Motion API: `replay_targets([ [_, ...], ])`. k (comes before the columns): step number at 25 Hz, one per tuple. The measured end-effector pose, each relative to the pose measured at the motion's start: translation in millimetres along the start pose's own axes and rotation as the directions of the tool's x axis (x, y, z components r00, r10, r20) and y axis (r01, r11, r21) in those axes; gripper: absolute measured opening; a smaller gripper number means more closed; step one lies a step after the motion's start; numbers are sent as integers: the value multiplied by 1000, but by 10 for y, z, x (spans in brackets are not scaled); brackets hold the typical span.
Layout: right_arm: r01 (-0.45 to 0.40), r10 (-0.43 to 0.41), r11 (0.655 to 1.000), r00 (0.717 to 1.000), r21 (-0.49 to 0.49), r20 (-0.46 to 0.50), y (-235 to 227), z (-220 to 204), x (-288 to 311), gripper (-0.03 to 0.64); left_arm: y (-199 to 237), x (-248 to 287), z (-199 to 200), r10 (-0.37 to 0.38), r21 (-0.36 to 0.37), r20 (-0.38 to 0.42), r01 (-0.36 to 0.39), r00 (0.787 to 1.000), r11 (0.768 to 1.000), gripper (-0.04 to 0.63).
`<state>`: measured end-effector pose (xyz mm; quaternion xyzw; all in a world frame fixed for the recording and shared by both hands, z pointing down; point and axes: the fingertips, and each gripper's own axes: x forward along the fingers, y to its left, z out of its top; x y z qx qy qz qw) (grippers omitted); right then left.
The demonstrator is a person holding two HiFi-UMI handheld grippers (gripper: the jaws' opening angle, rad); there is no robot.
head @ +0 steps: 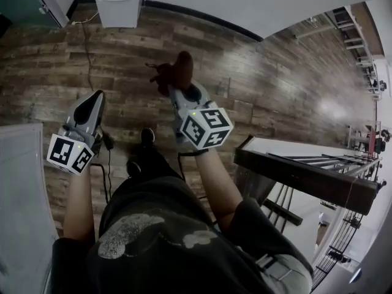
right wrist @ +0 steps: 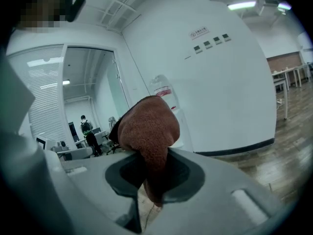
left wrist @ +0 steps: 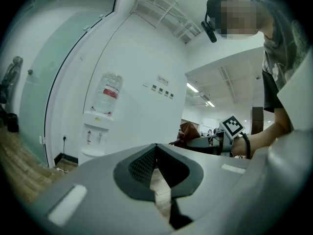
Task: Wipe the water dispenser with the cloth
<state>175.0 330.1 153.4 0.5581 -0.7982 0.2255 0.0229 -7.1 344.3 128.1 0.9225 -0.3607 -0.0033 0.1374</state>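
Observation:
A white water dispenser [head: 119, 2] stands against the wall at the far end of the wooden floor. In the left gripper view the water dispenser [left wrist: 99, 131] carries a clear bottle [left wrist: 108, 93]. A brown cloth [head: 176, 72] bunches above the jaws of my right gripper [head: 184, 92], which is shut on it. In the right gripper view the cloth [right wrist: 149, 131] fills the jaws of that gripper [right wrist: 152, 173] and hides most of the dispenser behind it. My left gripper [head: 95, 100] is held level to the left, shut with nothing in it [left wrist: 155, 150]. Both grippers are well short of the dispenser.
A black cable [head: 86, 41] runs over the floor from the dispenser. A white table [head: 21, 195] is at my left, a dark-edged table [head: 306, 176] with metal racks at my right. A glass door [left wrist: 29, 102] is left of the dispenser. A person [right wrist: 90, 133] stands far off.

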Motion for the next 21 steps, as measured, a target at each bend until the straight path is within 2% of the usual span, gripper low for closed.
replay_targets([
  [6, 11, -11, 1000, 1000, 20, -13, 300, -285, -486, 57, -237, -611, -49, 3, -6, 43, -2, 999, 1000, 17],
  [11, 15, -15, 1000, 1000, -9, -13, 445, -276, -674, 57, -338, -822, 53, -4, -11, 53, 4, 999, 1000, 17],
  [16, 16, -16, 999, 1000, -30, 1, 511, -185, -793, 55, -453, -913, 139, -15, 42, 87, 12, 996, 999, 17],
  [21, -4, 4, 999, 1000, -33, -27, 694, -219, -904, 55, -603, -1062, 235, -33, 72, 80, 27, 996, 997, 17],
])
